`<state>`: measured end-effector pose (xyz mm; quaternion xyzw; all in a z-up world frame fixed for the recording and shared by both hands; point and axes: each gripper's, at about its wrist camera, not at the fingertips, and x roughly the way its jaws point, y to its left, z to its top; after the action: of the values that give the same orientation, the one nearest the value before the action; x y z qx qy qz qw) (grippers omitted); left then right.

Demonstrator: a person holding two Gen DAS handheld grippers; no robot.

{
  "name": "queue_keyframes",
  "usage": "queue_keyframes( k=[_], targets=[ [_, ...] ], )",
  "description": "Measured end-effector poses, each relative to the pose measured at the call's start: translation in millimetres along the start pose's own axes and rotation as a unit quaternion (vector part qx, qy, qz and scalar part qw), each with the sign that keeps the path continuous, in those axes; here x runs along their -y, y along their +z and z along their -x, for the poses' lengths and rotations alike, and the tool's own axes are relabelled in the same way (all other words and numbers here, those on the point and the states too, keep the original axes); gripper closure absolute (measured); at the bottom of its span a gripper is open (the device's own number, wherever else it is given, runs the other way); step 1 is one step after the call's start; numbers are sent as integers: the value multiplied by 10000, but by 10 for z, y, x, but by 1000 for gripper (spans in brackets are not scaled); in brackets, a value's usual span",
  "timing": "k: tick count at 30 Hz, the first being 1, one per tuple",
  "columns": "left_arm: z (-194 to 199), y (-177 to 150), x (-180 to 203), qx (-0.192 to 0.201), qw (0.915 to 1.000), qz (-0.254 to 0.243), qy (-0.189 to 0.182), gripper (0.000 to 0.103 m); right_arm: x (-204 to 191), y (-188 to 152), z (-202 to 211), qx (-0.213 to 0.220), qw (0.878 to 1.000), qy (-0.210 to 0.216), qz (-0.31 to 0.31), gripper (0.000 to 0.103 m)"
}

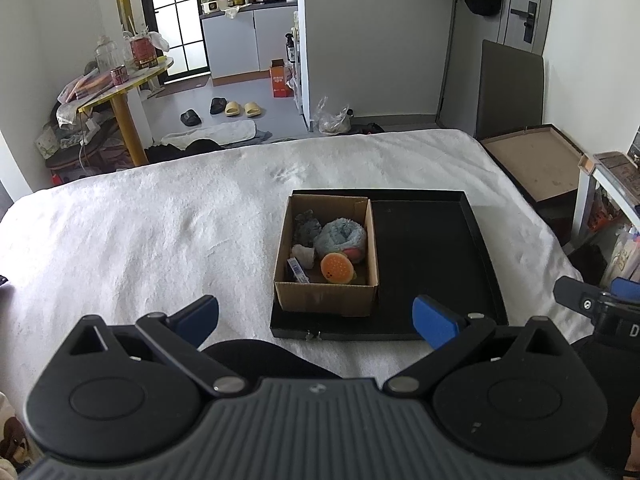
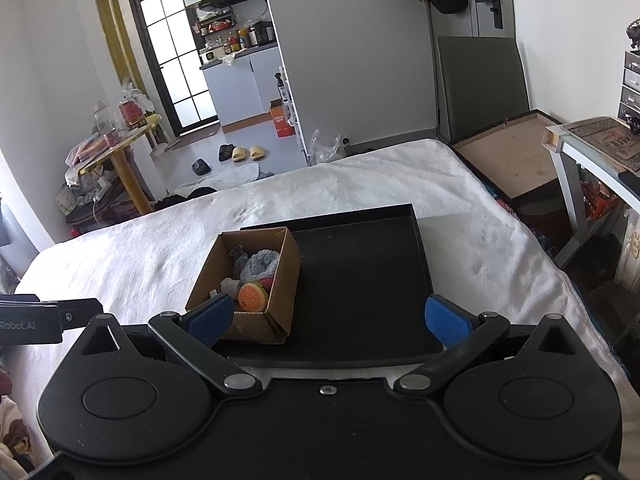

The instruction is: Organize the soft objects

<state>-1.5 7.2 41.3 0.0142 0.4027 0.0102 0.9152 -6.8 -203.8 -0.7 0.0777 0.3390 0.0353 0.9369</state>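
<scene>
A brown cardboard box point(image 1: 326, 300) point(image 2: 280, 300) sits in the left part of a shallow black tray point(image 1: 432, 256) point(image 2: 360, 272) on the white bedcover. Inside the box lie an orange burger-shaped plush point(image 1: 337, 267) point(image 2: 252, 296), a fluffy blue plush point(image 1: 340, 236) point(image 2: 260, 263), a grey soft piece point(image 1: 306, 226) and a small white item point(image 1: 303, 256). My left gripper point(image 1: 316, 320) hovers open before the tray's near edge, nothing between its blue pads. My right gripper point(image 2: 328, 318) is open too, above the tray's near side, its left pad point(image 2: 210, 318) overlapping the box's near corner.
The white bedcover point(image 1: 160, 232) point(image 2: 140, 256) spreads to the left and beyond the tray. A brown open box point(image 1: 536, 160) and a side table point(image 2: 592, 140) stand off the bed's right. A cluttered yellow table point(image 1: 120, 88), slippers and floor items lie beyond the bed.
</scene>
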Motion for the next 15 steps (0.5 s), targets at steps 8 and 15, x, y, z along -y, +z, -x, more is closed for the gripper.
queue_keyframes(
  k=[8, 15],
  targets=[
    [12, -6, -6, 7, 10000, 24, -80, 1, 2, 3, 37, 26, 9999, -119, -34, 0],
    [18, -9, 22, 3, 10000, 1, -66, 1, 23, -7, 29, 15, 9999, -139, -45, 0]
  ],
)
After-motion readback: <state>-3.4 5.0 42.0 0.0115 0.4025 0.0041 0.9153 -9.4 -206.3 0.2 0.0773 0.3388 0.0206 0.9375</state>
